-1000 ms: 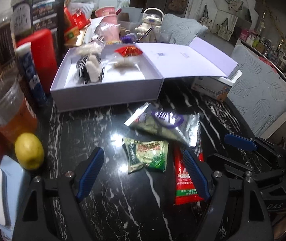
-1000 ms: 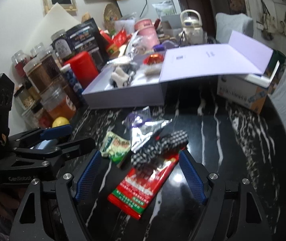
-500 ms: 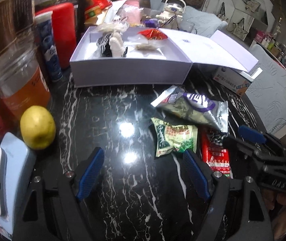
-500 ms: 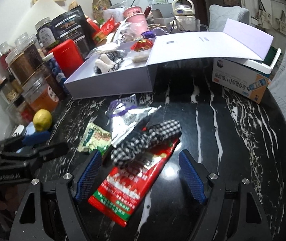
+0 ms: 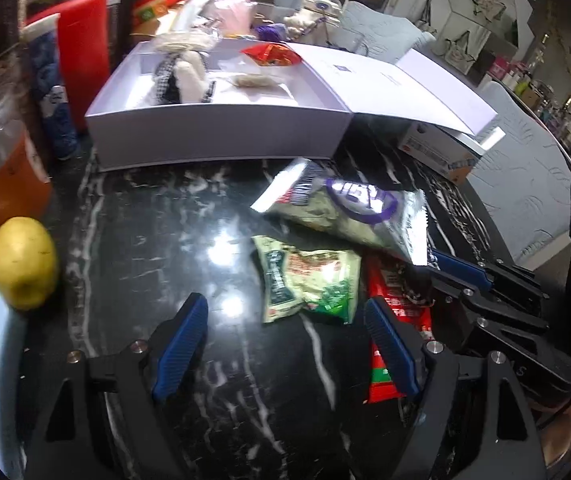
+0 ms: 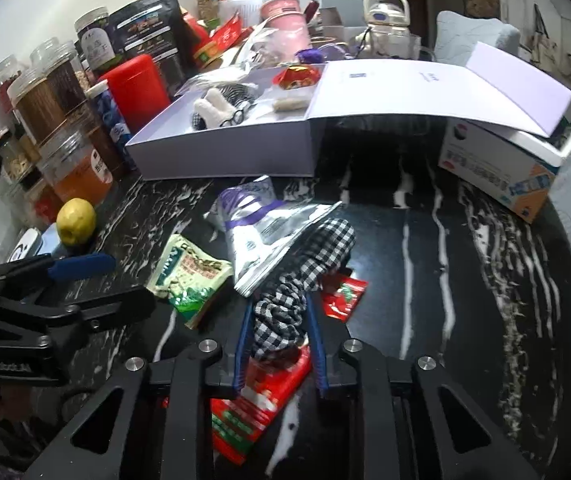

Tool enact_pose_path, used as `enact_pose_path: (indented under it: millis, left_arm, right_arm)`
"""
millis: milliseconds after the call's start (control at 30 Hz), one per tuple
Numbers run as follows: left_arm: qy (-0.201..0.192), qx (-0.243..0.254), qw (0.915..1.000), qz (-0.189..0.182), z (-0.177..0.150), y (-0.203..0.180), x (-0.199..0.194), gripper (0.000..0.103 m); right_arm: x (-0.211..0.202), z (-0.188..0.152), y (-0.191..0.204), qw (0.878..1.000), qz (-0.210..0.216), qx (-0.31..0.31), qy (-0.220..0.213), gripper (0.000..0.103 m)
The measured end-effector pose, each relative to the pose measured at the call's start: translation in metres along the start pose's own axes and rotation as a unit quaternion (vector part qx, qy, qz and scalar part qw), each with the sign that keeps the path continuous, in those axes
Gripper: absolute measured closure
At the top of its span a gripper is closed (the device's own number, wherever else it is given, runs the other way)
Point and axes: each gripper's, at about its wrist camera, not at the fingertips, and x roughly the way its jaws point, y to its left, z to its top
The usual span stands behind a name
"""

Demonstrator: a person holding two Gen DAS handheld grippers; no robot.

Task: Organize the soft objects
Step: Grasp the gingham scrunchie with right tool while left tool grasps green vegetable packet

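Our right gripper [image 6: 281, 340] clamps the checked cloth [image 6: 305, 272] beside the silver bag [image 6: 269, 236]; our left gripper [image 5: 285, 344] gapes over bare table [image 5: 145, 240].

I'm working over a black marble table [image 6: 425, 264] streaked with white veins. Toward the back a pale lilac box [image 6: 225, 156] stands open on it, its lid [image 6: 425, 92] folded out over a small cardboard carton [image 6: 497, 168]. In the middle lie a green snack packet [image 6: 189, 272], a silver pouch [image 6: 261, 232] partly over it, and a red packet [image 6: 261, 396] flat under my checked cloth [image 6: 305, 276]. At the left edge sit a lemon [image 6: 76, 221], jars [image 6: 73, 168], a red canister [image 6: 137, 88] and a blue tube [image 6: 111, 116]
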Motion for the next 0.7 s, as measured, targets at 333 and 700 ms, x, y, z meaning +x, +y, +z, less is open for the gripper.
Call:
enact_pose_path:
  millis: [333, 700]
  left_arm:
    - [0.025, 0.033, 0.999, 0.018, 0.003, -0.021, 0.03, 0.022]
    - [0.019, 0.057, 0.9955, 0.073, 0.005, -0.031, 0.042, 0.022]
  right_arm:
    - [-0.027, -0.025, -0.022, 0.999, -0.012, -0.017, 0.027, 0.078]
    - [-0.03, -0.03, -0.052, 0.999, -0.03, 0.017, 0.031, 0.04]
